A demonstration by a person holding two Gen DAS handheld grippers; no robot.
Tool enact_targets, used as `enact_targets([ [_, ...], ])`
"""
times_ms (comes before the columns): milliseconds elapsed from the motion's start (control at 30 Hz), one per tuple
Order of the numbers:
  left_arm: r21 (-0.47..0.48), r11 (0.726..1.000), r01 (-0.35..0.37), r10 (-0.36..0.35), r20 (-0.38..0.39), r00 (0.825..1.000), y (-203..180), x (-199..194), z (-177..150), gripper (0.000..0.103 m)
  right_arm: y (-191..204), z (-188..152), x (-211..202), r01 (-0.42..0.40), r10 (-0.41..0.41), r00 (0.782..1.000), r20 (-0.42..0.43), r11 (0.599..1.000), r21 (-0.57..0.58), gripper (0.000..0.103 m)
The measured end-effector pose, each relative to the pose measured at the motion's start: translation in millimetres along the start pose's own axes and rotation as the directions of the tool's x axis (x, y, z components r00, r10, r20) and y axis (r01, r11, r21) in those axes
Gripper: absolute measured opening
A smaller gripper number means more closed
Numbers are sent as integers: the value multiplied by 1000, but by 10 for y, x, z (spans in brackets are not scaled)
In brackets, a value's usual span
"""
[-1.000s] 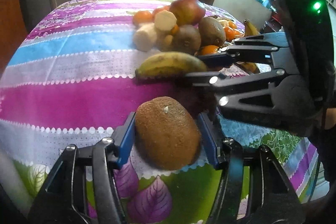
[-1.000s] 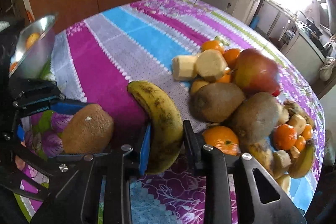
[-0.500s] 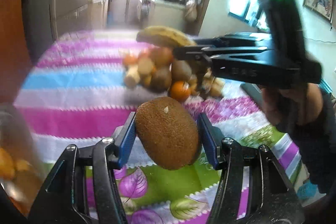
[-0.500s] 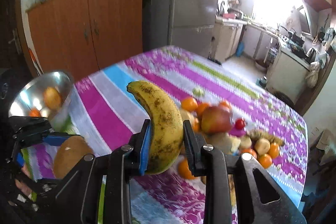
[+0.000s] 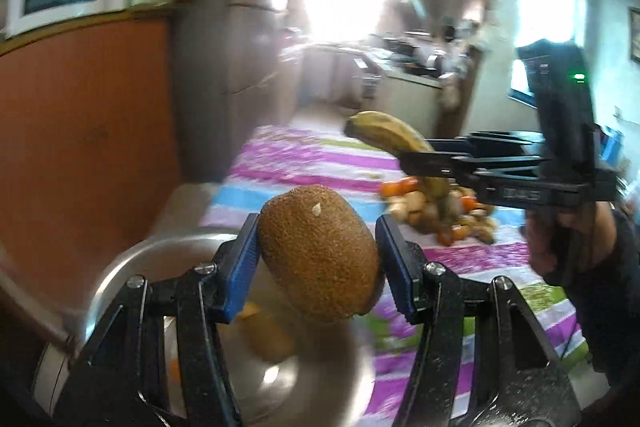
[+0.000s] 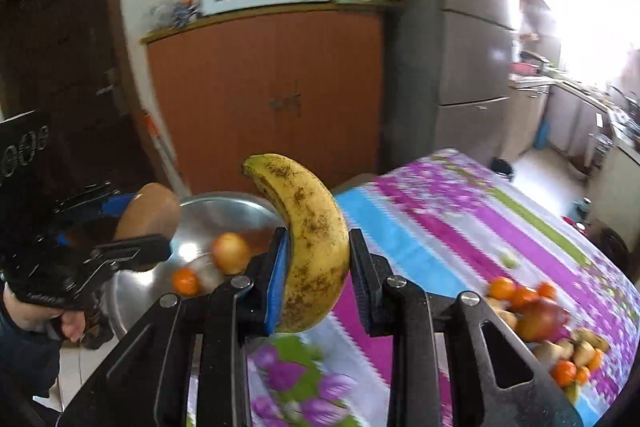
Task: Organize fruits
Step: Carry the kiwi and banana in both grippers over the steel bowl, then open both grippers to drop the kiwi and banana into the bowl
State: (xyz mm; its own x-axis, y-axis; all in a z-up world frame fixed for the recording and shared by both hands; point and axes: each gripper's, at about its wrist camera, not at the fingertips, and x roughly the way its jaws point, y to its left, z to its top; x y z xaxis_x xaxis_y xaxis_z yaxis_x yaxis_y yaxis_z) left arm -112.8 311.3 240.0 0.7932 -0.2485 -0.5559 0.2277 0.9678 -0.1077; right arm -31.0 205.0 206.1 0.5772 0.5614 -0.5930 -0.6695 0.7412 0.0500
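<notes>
Over a striped floral surface (image 6: pixel 432 227) in a kitchen, the left gripper (image 5: pixel 316 259) clamps a kiwi (image 5: pixel 318 253) above the steel bowl (image 6: pixel 224 215), seemingly holding fruit already, while the right gripper (image 6: pixel 318 267) pinches a banana (image 6: pixel 308 235) beside that bowl.

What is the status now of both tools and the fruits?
Left tool shut on kiwi, above steel bowl. Right tool shut on banana. Nothing blocks the bowl.

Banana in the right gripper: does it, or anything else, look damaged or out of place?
Nothing is out of place. The banana has heavy brown speckling, which looks like ripeness rather than damage, and sits upright in the right gripper. The left gripper holds the kiwi over the metal bowl.
</notes>
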Motion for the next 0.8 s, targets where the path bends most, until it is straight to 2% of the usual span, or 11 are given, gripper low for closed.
enact_targets([
  [167, -52, 998, -38, 35, -61, 998, 299, 33, -222, 58, 331, 35, 460, -73, 72, 995, -72, 997, -13, 32],
  [367, -78, 996, -31, 19, -147, 989, 437, 224, -438, 58, 597, -104, 905, -115, 107, 980, -167, 993, -37, 32],
  [600, -89, 996, -19, -2, -227, 974, 472, 424, -612, 58, 703, -316, 1186, -141, 127, 961, -246, 989, -40, 31],
  [800, -92, 996, -18, -6, -252, 968, 526, 423, -684, 58, 792, -402, 1323, -156, 138, 950, -280, 987, -45, 32],
])
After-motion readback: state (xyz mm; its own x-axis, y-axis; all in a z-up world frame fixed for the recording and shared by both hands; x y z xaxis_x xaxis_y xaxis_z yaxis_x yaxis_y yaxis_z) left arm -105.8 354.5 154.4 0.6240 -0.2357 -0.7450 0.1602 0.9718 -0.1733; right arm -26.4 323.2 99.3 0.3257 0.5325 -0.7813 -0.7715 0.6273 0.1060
